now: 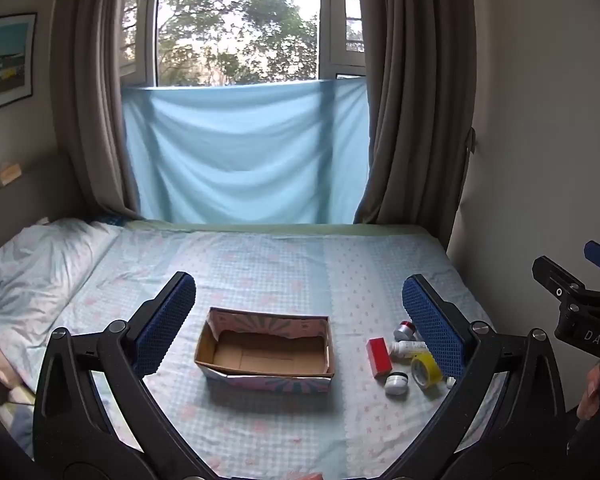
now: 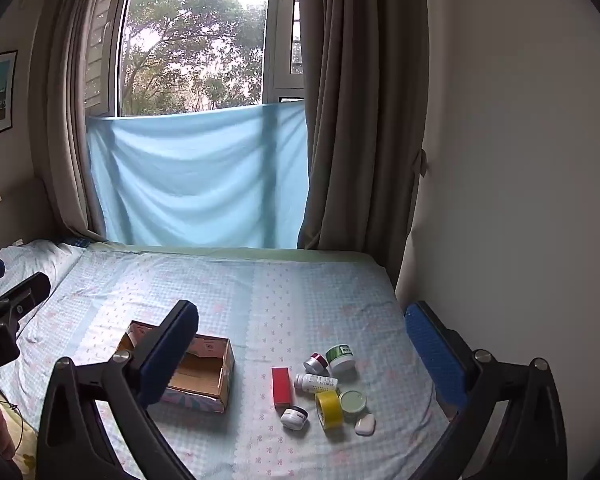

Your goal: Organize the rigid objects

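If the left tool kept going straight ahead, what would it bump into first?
Probably the box. It sits open and empty on the bed, right between the fingers of the left tool. The tool looks raised, so it might pass over; depth is hard to judge.

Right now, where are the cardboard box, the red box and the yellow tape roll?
cardboard box (image 1: 236, 358), left wrist view, on its bare inner floor.
red box (image 2: 281, 387), right wrist view, on its top face.
yellow tape roll (image 2: 329, 409), right wrist view, on its outer band.
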A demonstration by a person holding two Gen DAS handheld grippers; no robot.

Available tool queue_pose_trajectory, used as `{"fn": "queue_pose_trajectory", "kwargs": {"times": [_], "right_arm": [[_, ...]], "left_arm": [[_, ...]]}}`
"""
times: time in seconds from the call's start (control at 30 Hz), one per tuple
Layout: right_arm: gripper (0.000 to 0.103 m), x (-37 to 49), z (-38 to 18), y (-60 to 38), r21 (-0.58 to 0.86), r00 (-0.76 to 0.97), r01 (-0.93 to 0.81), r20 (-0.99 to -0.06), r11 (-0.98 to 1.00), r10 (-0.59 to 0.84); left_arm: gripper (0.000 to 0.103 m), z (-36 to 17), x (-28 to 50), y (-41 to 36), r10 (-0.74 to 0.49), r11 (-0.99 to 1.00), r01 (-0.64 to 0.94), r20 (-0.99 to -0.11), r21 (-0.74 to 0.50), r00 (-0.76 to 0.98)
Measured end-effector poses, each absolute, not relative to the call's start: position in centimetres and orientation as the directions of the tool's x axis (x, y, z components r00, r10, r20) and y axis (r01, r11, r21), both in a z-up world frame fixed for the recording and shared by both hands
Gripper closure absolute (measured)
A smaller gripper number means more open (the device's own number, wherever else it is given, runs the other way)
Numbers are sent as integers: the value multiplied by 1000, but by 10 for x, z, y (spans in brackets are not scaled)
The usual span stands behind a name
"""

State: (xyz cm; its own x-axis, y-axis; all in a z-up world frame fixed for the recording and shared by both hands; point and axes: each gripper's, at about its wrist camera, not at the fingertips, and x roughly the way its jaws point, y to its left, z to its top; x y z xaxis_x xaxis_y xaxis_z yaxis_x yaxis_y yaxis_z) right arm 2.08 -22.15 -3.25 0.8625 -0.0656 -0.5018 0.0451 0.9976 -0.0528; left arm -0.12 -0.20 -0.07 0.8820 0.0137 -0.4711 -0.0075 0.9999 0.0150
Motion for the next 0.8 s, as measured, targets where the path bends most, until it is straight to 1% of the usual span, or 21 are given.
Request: {"fn": "queue_pose_trajectory", "kwargs": {"times": [0.03,0.07,0.13,0.27,0.4,0.8], "right_arm": [[0,21,-33,-222,-54,863,46,-501,997,-67],[0,21,-33,-222,-57,863,48,-501,997,-70],[0,22,-33,-222,-59,862,52,-502,997,-75],[0,25,-33,-219,-67,862,61,-499,996,-86],[0,14,-33,-222,-50,869,68,-488,996,-84],[0,12,-30,-218,-61,875,59,-477,996,-81]], "left_arm": [[1,-1,-2,-3,19,1000,-10,-470,21,882],[1,-3,4,-4,14,1000,-3,-491,22,871],[1,-2,9,-6,9,1000,0,-493,19,870],[1,2,1,-4,-8,1000,8,-468,-2,884],[1,3,4,-1,-15,1000,13,-469,-7,883],[1,3,3,1,-17,1000,12,-467,-15,884]]}}
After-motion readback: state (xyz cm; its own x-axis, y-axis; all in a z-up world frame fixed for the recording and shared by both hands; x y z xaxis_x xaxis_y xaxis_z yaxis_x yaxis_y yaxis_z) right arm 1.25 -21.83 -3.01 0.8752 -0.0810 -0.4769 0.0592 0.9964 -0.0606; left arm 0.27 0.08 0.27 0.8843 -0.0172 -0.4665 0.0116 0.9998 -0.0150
